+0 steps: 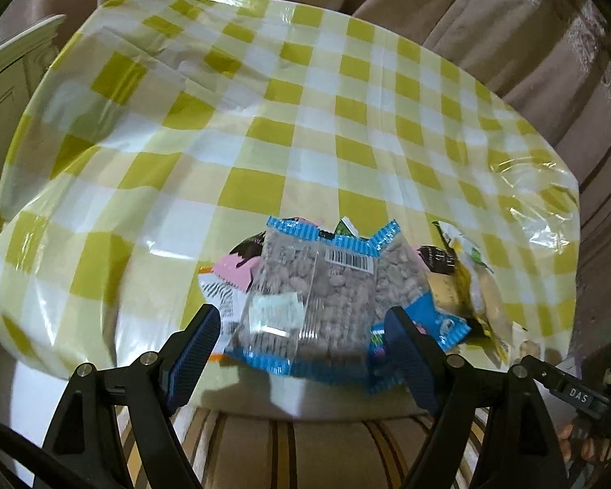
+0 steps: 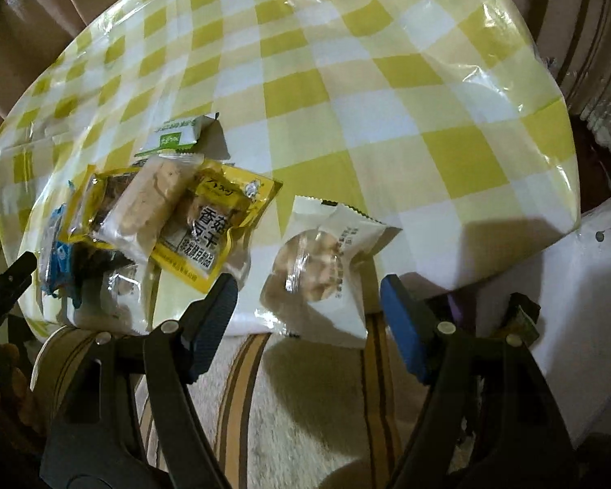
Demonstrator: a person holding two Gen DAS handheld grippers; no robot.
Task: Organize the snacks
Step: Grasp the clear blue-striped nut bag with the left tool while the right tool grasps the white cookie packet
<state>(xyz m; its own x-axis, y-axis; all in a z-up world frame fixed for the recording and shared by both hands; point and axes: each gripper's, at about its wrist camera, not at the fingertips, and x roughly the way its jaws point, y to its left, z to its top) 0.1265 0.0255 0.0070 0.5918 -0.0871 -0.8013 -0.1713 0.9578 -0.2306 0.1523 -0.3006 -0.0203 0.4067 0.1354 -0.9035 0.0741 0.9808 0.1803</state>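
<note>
A pile of snack packets lies at the near edge of the table with the yellow-checked cloth [image 1: 264,122]. In the left wrist view a clear bag with blue edges [image 1: 317,285] lies on top of pink and dark packets [image 1: 236,273]. My left gripper [image 1: 301,334] is open, its fingers on either side of that bag's near end. In the right wrist view a white round-snack packet [image 2: 321,273] hangs over the table edge between the fingers of my open right gripper [image 2: 309,301]. A yellow packet [image 2: 220,224], a clear bar packet [image 2: 150,203] and a green-white packet [image 2: 175,134] lie to its left.
Beige curtains [image 1: 468,20] hang behind the table. A white cabinet [image 1: 4,93] stands at the left. A striped rug [image 2: 305,407] lies below the table edge. A white sheet [image 2: 570,326] sits at the right. The far part of the cloth [image 2: 346,61] holds no packets.
</note>
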